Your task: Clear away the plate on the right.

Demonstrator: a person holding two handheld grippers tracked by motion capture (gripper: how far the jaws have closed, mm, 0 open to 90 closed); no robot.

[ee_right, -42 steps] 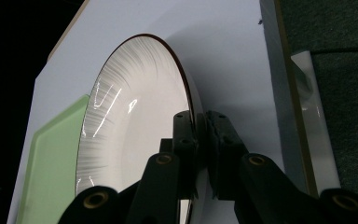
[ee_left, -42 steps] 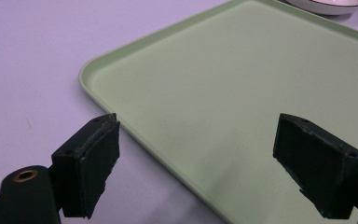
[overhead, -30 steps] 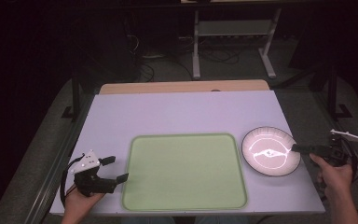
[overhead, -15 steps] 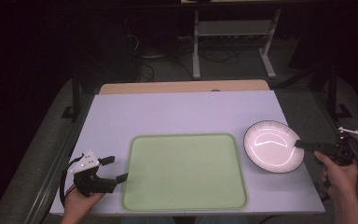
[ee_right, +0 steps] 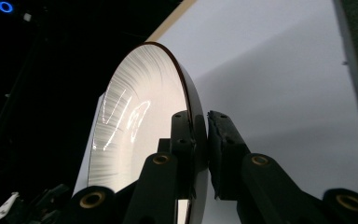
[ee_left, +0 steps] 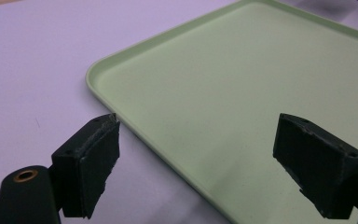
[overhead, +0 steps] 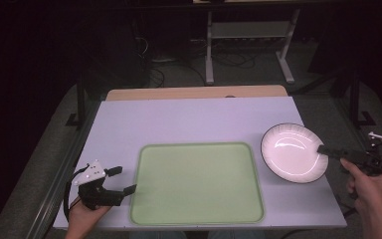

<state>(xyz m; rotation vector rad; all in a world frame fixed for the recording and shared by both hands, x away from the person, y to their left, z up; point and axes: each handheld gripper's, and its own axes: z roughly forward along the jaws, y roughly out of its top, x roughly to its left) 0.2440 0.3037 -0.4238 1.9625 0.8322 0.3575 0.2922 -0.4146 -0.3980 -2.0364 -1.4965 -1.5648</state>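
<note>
The round white dark-rimmed ceramic plate (overhead: 292,152) has drifted up and rightward, pinched at its rim by the right gripper (overhead: 328,150) — a thin hold, so tilting could slip it. The left gripper (overhead: 122,180) sits spread beside the pale green plastic tray (overhead: 197,181).

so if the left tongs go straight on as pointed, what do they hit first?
Probably the green tray. The left tongs are open and point right at its near-left edge; in the left gripper view the rim runs between the jaws. Their height above the table is unclear, so they might pass over the rim.
</note>
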